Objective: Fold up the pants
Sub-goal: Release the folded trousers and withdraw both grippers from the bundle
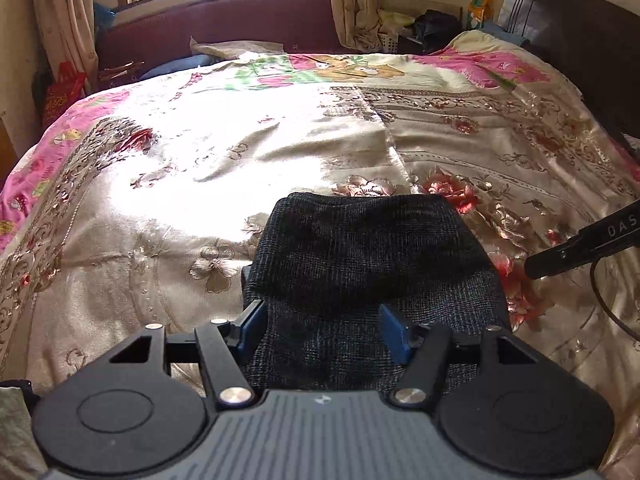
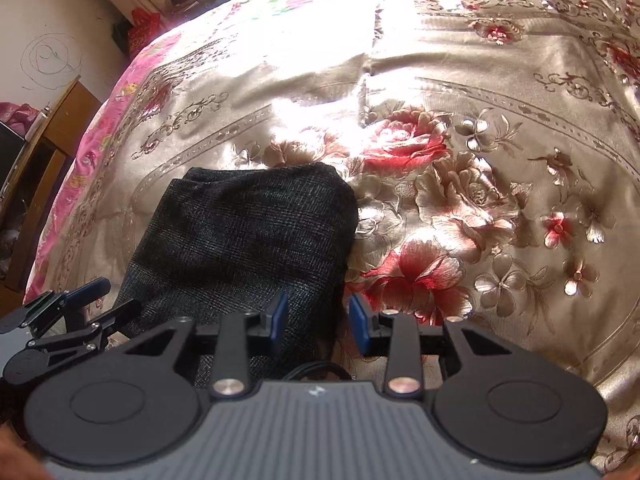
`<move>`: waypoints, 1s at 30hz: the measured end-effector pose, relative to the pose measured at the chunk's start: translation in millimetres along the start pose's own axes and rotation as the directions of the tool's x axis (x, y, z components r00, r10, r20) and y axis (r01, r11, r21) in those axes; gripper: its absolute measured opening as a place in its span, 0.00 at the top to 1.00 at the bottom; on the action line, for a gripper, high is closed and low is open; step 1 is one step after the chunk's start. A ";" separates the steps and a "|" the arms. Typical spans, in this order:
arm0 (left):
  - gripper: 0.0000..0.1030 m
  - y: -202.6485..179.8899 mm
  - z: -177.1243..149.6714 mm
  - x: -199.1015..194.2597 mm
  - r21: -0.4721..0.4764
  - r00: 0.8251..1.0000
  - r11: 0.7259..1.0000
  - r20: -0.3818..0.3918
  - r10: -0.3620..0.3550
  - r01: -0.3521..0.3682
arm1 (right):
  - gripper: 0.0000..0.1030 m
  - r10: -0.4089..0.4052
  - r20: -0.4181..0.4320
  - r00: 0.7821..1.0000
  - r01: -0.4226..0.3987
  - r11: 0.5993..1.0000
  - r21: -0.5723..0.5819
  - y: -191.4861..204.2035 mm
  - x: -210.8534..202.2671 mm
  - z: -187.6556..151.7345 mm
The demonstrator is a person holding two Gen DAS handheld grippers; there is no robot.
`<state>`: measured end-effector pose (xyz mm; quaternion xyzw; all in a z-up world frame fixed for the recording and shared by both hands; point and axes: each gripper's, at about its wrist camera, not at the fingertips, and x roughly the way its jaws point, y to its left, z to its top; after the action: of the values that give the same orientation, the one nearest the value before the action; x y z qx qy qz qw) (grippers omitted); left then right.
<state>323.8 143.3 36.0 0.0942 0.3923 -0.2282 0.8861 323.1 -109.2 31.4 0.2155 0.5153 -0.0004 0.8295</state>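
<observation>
Dark, finely checked fabric lies in a compact folded stack on the bed: the pants [image 1: 360,264], resting on a satin bedspread [image 1: 192,184] printed with red and beige flowers, near its front edge. Sun washes out the middle of the cover.

Seen from the left wrist, the left gripper [image 1: 322,330] hangs over the near end of the stack with its blue-padded jaws spread wide; cloth shows between them, but the pads seem to stand clear of it, though the angle makes that hard to confirm. From the right wrist, the right gripper [image 2: 318,322] sits over the right edge of the pants [image 2: 248,240], its jaws parted by a narrower gap and pinching nothing. One pad is over the dark cloth, the other over the bedspread [image 2: 480,152]. A headboard [image 1: 580,52] stands far right.
</observation>
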 end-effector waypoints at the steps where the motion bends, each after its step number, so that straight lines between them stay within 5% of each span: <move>1: 0.23 -11.5 1.8 -1.4 0.001 1.000 1.000 0.001 -0.001 0.001 | 0.65 -0.003 -0.010 1.000 0.003 1.000 -0.013 0.3 -1.2 -3.0; 14: 0.10 -110.0 7.2 -27.8 -0.094 0.993 0.990 0.043 0.106 -0.102 | 0.65 -0.008 -0.040 0.999 0.002 0.989 -0.151 -17.4 -45.0 -30.3; 22: 0.00 -127.0 15.9 -61.6 -0.188 0.980 0.972 0.106 0.166 -0.144 | 0.65 0.033 -0.028 0.999 -0.038 0.978 -0.207 -13.8 -73.2 -32.3; 30: 0.00 -119.0 9.1 -66.5 -0.257 0.971 0.943 0.060 0.232 -0.210 | 0.65 0.022 -0.055 0.998 -0.035 0.971 -0.235 -9.0 -69.8 -45.9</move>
<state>233.7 57.6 92.7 0.0155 0.3646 -0.0802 0.9276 249.2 -116.4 70.6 0.1227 0.5298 0.0783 0.8356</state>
